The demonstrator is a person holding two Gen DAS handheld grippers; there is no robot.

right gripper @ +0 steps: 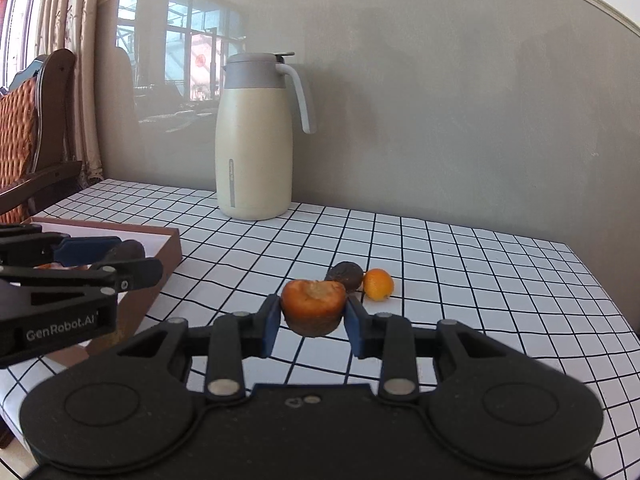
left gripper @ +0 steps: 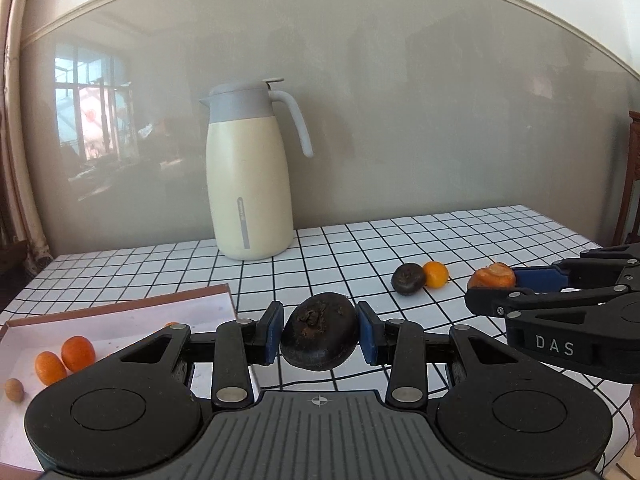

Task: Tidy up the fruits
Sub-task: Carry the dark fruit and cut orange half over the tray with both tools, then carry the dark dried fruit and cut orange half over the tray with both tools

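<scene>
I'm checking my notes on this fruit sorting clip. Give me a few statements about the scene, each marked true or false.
1. The left tool grips a dark fruit. True.
2. The right tool is empty. False: it grips a brownish-orange fruit.
3. A dark fruit and an orange one lie side by side on the checked cloth. True.
4. The box holds no fruit. False: two orange fruits lie in it, plus a small tan one.
5. The jug lies on its side. False: it stands upright by the wall.
</scene>
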